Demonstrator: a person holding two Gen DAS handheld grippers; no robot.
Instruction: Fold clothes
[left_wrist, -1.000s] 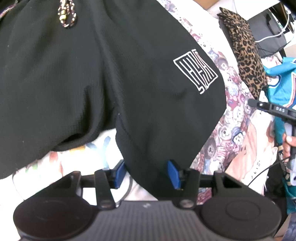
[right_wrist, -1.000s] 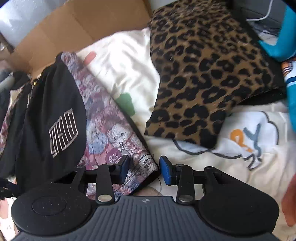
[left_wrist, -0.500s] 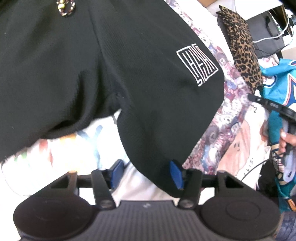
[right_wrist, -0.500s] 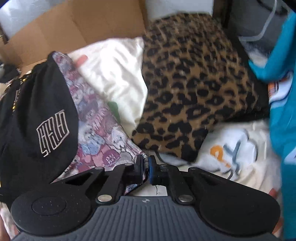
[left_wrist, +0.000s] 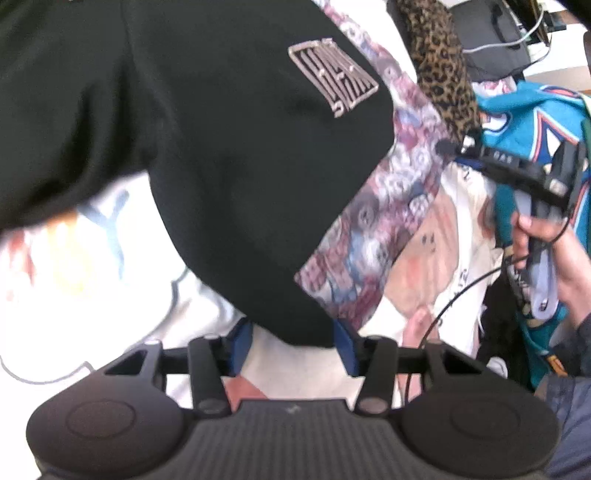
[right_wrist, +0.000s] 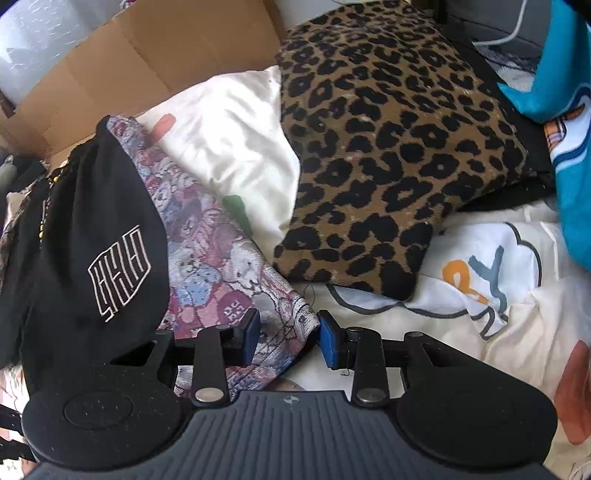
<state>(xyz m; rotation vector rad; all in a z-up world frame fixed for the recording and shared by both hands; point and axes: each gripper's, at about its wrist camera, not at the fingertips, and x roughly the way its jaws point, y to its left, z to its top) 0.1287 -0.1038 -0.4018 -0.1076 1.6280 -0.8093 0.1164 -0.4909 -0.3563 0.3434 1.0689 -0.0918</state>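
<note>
Black shorts (left_wrist: 207, 155), pale maze logo (left_wrist: 332, 83)

The shorts (left_wrist: 221, 147) are black with a pale line-drawn emblem, the garment under them (right_wrist: 221, 258) bears mauve and blue cartoon bears, the folded piece (right_wrist: 388, 147) is leopard-spotted tan and black, and the jersey (left_wrist: 528, 110) is teal.

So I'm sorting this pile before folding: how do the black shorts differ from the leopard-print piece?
The black shorts are plain black with a white line logo; the leopard-print piece is tan with black spots all over. The shorts lie partly on a bear-patterned fabric, with a leg hem between the open left gripper fingers; the leopard piece lies apart, with no gripper at it. Both lie on the white printed sheet.
</note>
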